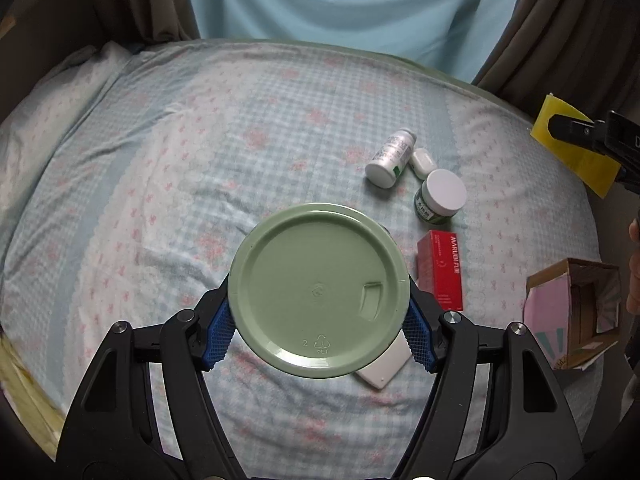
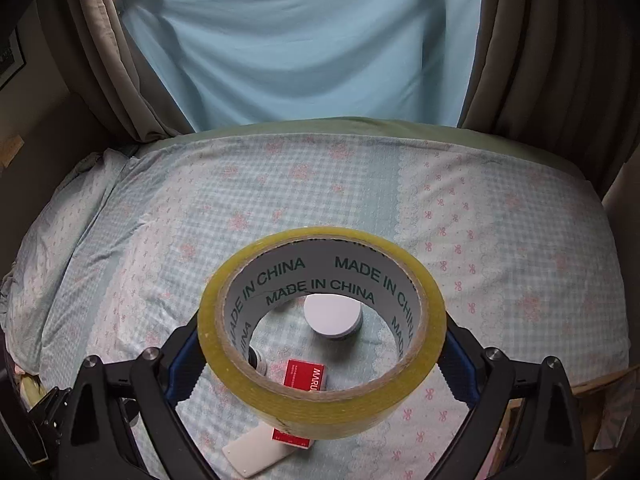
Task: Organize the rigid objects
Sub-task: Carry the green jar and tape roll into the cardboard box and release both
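Note:
My left gripper [image 1: 320,328] is shut on a round green container [image 1: 320,290], held above the bed with its base facing the camera. My right gripper [image 2: 320,364] is shut on a yellow tape roll [image 2: 320,400], held above the bed; the roll also shows at the right edge of the left wrist view [image 1: 568,144]. On the bedsheet lie a white bottle [image 1: 390,158], a small white case [image 1: 423,162], a white-lidded green jar [image 1: 440,198], a red box [image 1: 442,268] and a flat white piece [image 1: 384,368]. Through the roll I see the jar [image 2: 333,316] and red box [image 2: 306,374].
An open cardboard box [image 1: 572,312] with a pink side stands at the bed's right edge. A pillow [image 1: 48,120] lies at the far left. Curtains [image 2: 300,40] hang behind the bed.

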Available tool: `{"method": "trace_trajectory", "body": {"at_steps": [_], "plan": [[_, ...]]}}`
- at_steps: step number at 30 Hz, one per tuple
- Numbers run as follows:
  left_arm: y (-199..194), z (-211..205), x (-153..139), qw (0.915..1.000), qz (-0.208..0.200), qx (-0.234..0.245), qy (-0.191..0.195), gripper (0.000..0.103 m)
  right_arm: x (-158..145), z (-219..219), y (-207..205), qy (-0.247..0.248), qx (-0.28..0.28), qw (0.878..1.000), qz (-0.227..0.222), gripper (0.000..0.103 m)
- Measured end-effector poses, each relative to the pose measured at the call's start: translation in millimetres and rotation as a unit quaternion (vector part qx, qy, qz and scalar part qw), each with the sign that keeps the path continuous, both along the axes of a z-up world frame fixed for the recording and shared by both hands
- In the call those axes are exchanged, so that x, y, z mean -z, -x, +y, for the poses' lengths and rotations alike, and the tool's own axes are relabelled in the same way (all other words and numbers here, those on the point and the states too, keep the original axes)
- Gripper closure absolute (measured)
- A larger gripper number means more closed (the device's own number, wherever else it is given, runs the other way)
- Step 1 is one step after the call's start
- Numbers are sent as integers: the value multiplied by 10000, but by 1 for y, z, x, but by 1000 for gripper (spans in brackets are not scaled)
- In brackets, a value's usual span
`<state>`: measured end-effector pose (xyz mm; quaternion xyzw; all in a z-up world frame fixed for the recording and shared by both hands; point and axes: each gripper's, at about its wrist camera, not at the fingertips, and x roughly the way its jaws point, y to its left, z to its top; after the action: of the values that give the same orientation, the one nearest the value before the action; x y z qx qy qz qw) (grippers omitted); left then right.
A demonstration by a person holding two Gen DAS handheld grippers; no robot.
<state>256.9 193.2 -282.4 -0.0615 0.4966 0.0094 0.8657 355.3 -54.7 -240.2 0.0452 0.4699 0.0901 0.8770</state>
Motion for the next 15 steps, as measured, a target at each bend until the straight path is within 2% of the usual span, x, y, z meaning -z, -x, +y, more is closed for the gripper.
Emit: {"method": "trace_trajectory", "body": {"at_steps": [3, 7, 15], "plan": [[6, -8, -36, 9995, -162, 262, -10, 35, -35, -17, 28, -137, 205, 9997, -11, 6], [18, -29, -73, 9974, -362, 627, 12, 35, -77, -40, 62, -31, 419, 9989, -222, 6], [47, -116, -123, 9902, -635, 1244, 7, 35, -121, -124, 116, -14, 710, 9964, -458, 6]]}}
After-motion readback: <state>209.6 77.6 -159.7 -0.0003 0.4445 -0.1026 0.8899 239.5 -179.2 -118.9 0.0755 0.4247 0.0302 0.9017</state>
